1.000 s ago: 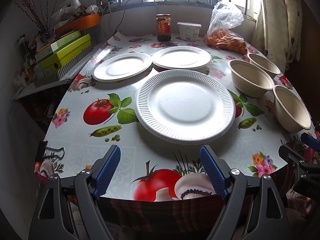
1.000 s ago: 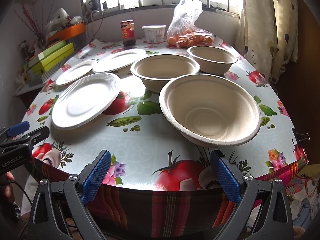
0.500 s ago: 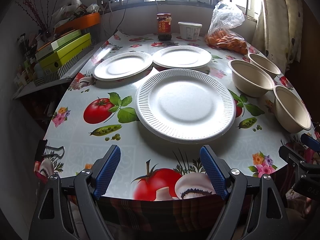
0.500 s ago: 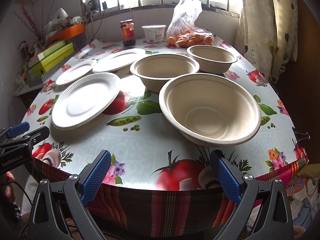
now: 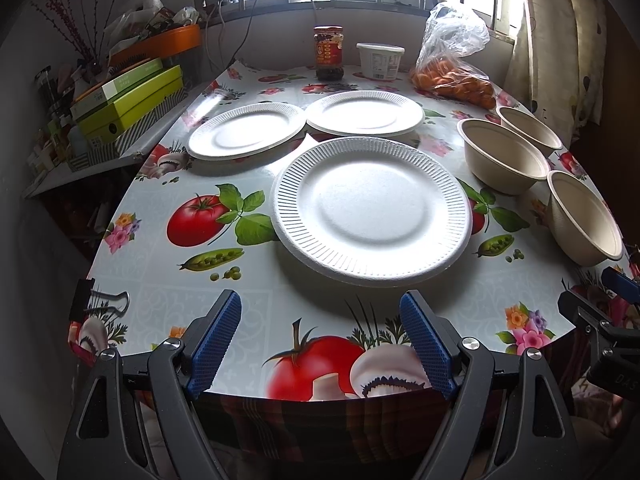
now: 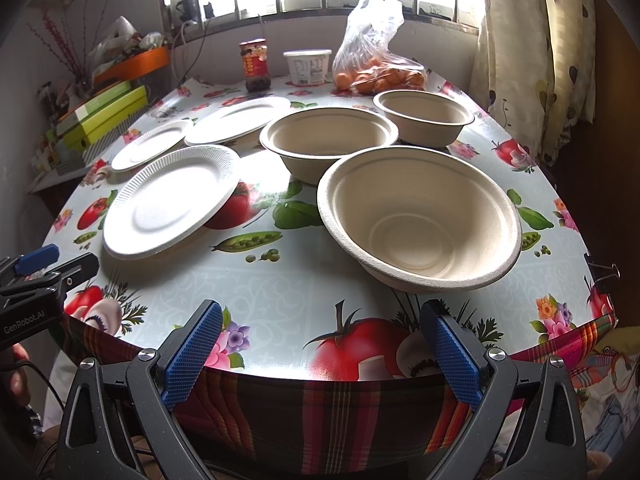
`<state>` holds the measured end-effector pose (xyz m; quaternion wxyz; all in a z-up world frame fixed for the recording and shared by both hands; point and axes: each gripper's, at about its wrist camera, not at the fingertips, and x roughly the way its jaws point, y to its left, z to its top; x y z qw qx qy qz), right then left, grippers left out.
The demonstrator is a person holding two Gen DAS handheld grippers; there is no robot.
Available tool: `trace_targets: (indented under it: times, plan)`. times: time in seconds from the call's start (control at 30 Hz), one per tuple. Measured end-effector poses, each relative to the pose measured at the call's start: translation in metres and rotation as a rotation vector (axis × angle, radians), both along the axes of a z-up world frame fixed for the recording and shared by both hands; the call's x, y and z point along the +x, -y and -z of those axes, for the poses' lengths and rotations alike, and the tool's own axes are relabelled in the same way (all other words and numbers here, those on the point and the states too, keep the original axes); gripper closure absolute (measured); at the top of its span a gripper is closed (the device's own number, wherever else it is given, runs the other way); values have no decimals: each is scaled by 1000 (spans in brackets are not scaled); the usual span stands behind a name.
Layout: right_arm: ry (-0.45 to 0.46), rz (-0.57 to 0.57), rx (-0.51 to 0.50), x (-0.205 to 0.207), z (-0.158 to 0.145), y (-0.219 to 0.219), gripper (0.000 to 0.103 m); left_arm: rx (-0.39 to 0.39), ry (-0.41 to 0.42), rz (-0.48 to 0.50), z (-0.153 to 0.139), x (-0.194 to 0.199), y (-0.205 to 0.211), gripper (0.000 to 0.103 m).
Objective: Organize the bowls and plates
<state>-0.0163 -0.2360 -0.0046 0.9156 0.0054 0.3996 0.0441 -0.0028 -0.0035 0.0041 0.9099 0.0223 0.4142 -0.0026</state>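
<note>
My left fingers (image 5: 320, 340): spread wide apart, holding nothing, hovering over the near edge of the bench (image 5: 160, 300).
My right fingers (image 6: 320, 352): also spread wide, empty, over the near edge of the bench, to the right of my left ones.
Nearest plate (image 5: 370, 210): white, ribbed rim, flat on the bench straight ahead of my left fingers, not touched by them.
Two far plates: one at the back left (image 5: 246, 130), one at the back centre (image 5: 366, 114), lying side by side with rims close or just touching; I cannot tell which.
Nearest bowl (image 6: 420, 216): beige, upright, empty, straight ahead of my right fingers and apart from them.
Middle bowl (image 6: 328, 140): beige, upright, just behind the nearest bowl and to its left.
Far bowl (image 6: 424, 116): smaller in view, upright, behind the other two, to the right.
Layout: plates on the left half of the bench, bowls on the right half, none stacked.
Back of the bench: a jar (image 5: 329, 53) with a red label, a white tub (image 5: 380, 60) and a clear bag of oranges (image 5: 452, 76) under the window.
Left of the bench: green boxes (image 5: 128, 100) on a shelf.
Covering: a glossy cloth printed with tomatoes, peas and mushrooms, held by a binder clip (image 5: 96, 304) at the left edge.
</note>
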Motion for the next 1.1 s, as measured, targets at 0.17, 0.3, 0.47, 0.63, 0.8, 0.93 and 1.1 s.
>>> trace_targets:
  times: [0.17, 0.3, 0.47, 0.63, 0.8, 0.93, 1.1]
  plan:
    - [1, 0, 1, 0, 0, 0, 3, 0, 0, 0, 0, 0, 0, 21]
    - [0, 0, 1, 0, 0, 0, 3, 5, 3, -6, 0, 0, -1, 21]
    - [1, 0, 0, 0, -1, 0, 3, -1, -7, -8, 1, 0, -2, 21]
    - [1, -3, -1, 0, -1, 0, 3, -7, -12, -10, 1, 0, -3, 21]
    - [15, -12, -9, -1, -7, -1, 3, -26, -19, -44, -2, 3, -14, 21]
    - [34, -32, -15, 3, -16, -7, 3, -45, -28, -79, -3, 6, -27, 21]
    - [69, -68, -19, 10, -30, -17, 3, -44, -15, -93, -7, 11, -41, 21]
